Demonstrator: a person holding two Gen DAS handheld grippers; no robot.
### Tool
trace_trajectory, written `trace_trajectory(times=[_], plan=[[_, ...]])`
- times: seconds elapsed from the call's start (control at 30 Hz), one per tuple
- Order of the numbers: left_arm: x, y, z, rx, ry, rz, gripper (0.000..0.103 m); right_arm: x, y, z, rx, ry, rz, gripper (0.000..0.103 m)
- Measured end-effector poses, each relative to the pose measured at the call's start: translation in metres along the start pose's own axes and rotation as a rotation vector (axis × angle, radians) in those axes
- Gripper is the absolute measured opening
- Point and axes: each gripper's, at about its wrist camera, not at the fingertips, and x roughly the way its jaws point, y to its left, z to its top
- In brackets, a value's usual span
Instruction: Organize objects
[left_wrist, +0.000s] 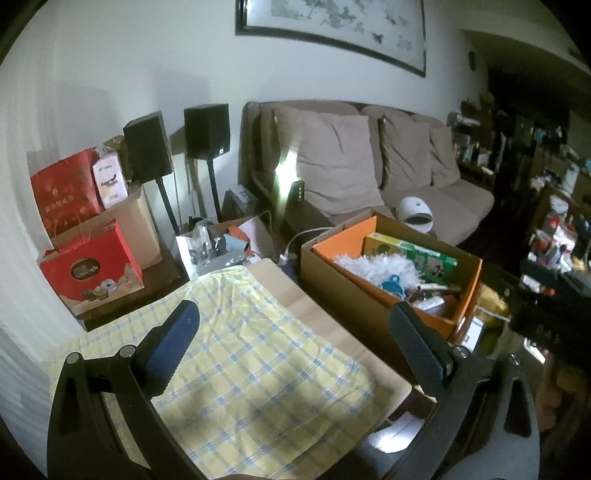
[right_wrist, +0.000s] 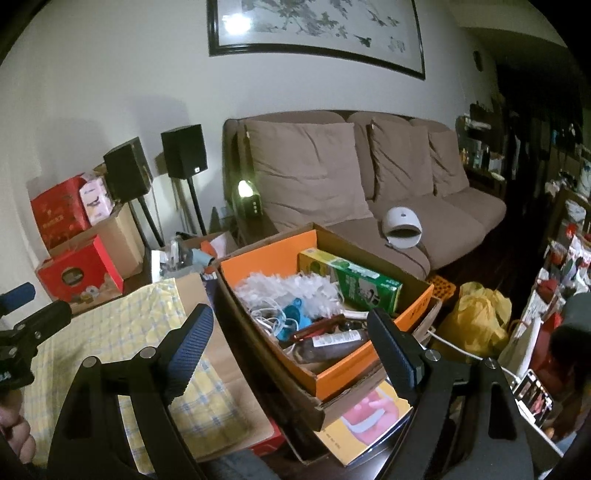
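A yellow and blue checked cloth (left_wrist: 255, 365) lies folded on a flat piece of cardboard (left_wrist: 310, 295). My left gripper (left_wrist: 295, 321) hangs open above the cloth with nothing between its fingers. Right of the cloth stands an orange-lined cardboard box (right_wrist: 365, 362) holding a green carton (right_wrist: 351, 282), white fluffy stuffing (right_wrist: 288, 291), cables and small items. My right gripper (right_wrist: 288, 325) is open above the box's near left corner, holding nothing. The checked cloth (right_wrist: 122, 332) shows at the left of the right wrist view, with the left gripper (right_wrist: 14, 295) at that edge.
A brown sofa (left_wrist: 369, 162) with cushions and a white dome-shaped device (right_wrist: 402, 225) stands behind. Red gift bags (left_wrist: 88, 266), a cardboard carton and two black speakers (left_wrist: 207, 129) fill the left corner. A yellow plastic bag (right_wrist: 476, 317) and cluttered shelves are on the right.
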Motion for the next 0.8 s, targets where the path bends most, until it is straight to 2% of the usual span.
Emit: trace_trajectory(times=[0.27,0.8], plan=[[-0.018,0.0,-0.003,0.025,-0.024,-0.005,0.103,-0.007,0.007,0.001,-0.018,-0.011,-0.003,0.088],[-0.015,-0.009,-0.003,0.037,0.0,-0.043,0.103,0.0,0.005,0.0,-0.025,0.013,0.0,0.088]])
